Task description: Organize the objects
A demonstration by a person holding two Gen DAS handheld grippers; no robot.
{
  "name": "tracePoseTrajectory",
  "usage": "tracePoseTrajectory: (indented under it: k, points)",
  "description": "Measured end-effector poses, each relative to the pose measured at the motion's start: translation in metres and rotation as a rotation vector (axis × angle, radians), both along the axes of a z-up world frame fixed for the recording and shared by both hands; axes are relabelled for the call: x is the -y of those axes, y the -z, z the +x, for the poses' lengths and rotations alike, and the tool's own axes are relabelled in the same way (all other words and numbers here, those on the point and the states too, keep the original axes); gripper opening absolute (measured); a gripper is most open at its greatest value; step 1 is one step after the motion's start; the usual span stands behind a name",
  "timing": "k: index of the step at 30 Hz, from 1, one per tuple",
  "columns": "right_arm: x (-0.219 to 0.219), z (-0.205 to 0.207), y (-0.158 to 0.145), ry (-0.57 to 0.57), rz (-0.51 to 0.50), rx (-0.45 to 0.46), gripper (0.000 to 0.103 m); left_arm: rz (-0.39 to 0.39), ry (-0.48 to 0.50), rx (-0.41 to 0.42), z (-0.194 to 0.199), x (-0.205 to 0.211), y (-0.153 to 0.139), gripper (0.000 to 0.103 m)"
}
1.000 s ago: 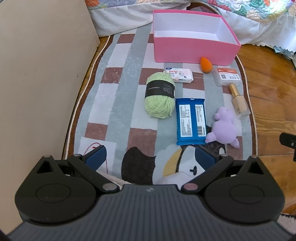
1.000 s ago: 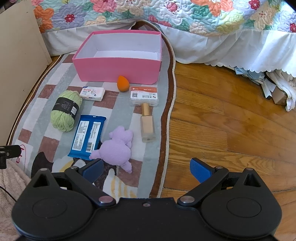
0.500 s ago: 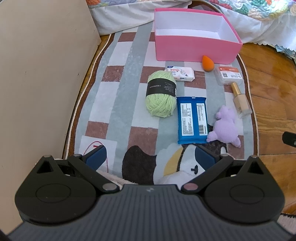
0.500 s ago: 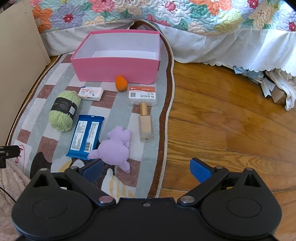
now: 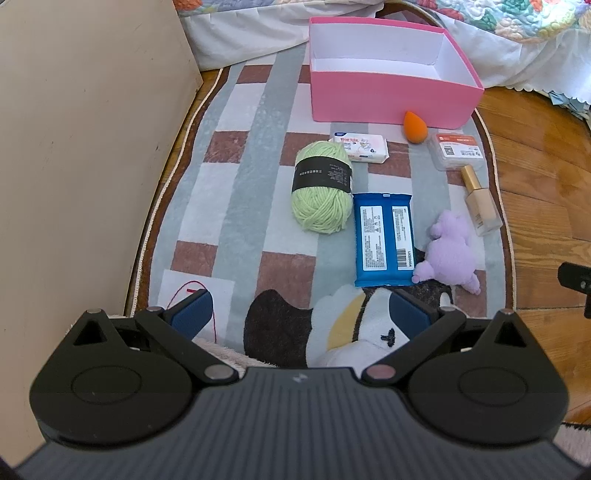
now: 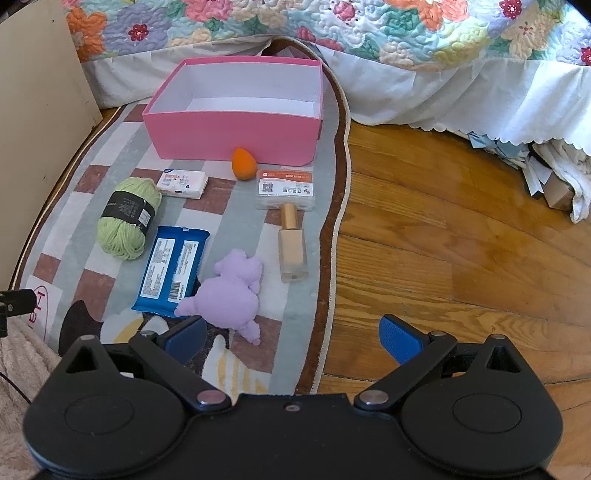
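Observation:
An empty pink box (image 5: 391, 92) (image 6: 236, 133) stands at the far end of a checked rug (image 5: 240, 192). In front of it lie an orange sponge (image 5: 414, 126) (image 6: 243, 163), a small white packet (image 5: 360, 147), a clear case with an orange label (image 5: 457, 150) (image 6: 286, 188), green yarn (image 5: 321, 192) (image 6: 127, 218), a blue wipes pack (image 5: 384, 240) (image 6: 171, 267), a foundation bottle (image 5: 480, 201) (image 6: 291, 243) and a purple plush (image 5: 448, 254) (image 6: 231, 295). My left gripper (image 5: 301, 312) is open and empty, short of the wipes. My right gripper (image 6: 293, 338) is open and empty, just behind the plush.
A beige board (image 5: 74, 147) stands along the rug's left edge. A bed with a floral quilt (image 6: 332, 33) and white skirt runs behind the box. Wooden floor (image 6: 461, 240) lies right of the rug, with crumpled cloth and paper (image 6: 554, 173) under the bed.
Both grippers have drifted slightly; the objects sit a little lower and nearer in the views. Nothing has been touched.

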State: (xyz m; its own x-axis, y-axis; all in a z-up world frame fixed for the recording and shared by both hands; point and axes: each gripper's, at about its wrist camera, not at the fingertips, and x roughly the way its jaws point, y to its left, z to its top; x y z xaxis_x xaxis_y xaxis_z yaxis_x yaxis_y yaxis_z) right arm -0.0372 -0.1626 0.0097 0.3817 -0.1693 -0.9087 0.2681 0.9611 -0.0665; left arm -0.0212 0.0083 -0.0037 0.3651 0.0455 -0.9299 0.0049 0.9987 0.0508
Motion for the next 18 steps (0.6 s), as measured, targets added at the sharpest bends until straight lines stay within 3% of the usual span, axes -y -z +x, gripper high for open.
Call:
tracePoseTrajectory:
  k: [18]
  points:
    - [-0.0034,-0.0002,0.0012,-0.004,-0.005,-0.005,0.101,-0.010,0.007,-0.002,-0.0018,0.0029,-0.0028,0.103]
